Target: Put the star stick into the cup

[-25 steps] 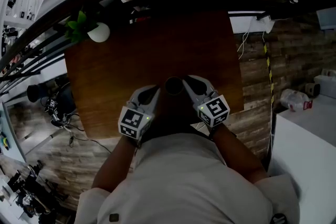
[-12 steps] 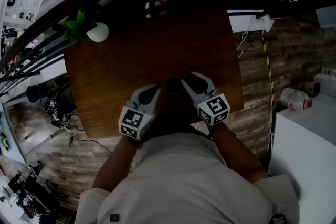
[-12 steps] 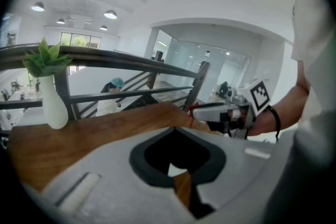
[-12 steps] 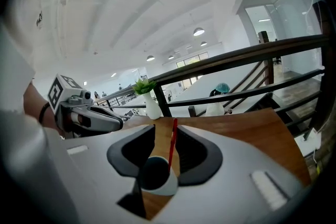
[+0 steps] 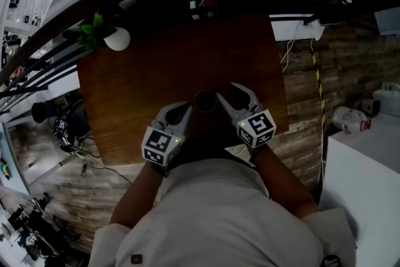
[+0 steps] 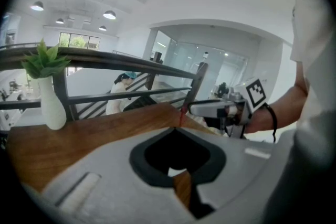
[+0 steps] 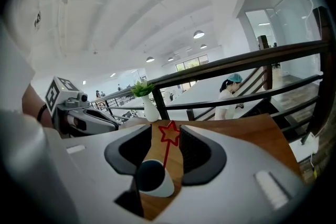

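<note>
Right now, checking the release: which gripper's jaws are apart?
The right gripper: its jaws have just been opening, star stick and cup between them; the left gripper's meet at the tips.

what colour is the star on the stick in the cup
Red, outline only; the star stick shows best in the right gripper view.

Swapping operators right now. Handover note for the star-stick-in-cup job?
Right hand-held gripper: open. Its jaws have just been opening, and the cup stands between them with the pads clear of it.
Left hand-held gripper: shut, nothing gripped, tips just short of the cup.
Cup: upright on the table. The star stick stands in it, star up.
Done: stick is in the cup, grip off.
Left: probably just back both grippers away without tipping the cup.
</note>
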Motion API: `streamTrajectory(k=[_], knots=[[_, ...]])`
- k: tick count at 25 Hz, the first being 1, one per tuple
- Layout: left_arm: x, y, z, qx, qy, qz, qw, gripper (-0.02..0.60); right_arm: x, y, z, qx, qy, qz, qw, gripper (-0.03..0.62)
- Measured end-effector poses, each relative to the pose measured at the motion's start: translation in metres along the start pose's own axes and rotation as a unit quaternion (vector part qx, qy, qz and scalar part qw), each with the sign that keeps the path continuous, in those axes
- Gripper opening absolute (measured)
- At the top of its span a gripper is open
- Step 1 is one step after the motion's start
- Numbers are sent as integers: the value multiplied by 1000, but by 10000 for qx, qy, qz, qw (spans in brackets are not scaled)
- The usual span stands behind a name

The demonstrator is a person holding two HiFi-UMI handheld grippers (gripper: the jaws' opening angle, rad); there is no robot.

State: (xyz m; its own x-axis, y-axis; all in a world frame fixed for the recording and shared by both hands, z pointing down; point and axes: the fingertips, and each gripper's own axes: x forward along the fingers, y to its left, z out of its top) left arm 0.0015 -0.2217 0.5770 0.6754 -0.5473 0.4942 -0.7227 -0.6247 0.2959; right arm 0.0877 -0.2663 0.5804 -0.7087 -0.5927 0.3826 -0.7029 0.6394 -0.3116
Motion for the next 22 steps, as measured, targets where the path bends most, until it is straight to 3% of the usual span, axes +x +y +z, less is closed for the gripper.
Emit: streamTrajectory(k=[17, 22], knots=[[-22, -27, 30, 290, -349, 129, 9989, 2, -41, 22, 29, -306, -294, 77, 9991, 173], [-27, -51, 45, 396, -546, 160, 9976, 2, -67, 32, 41, -492, -444, 115, 9977, 146]])
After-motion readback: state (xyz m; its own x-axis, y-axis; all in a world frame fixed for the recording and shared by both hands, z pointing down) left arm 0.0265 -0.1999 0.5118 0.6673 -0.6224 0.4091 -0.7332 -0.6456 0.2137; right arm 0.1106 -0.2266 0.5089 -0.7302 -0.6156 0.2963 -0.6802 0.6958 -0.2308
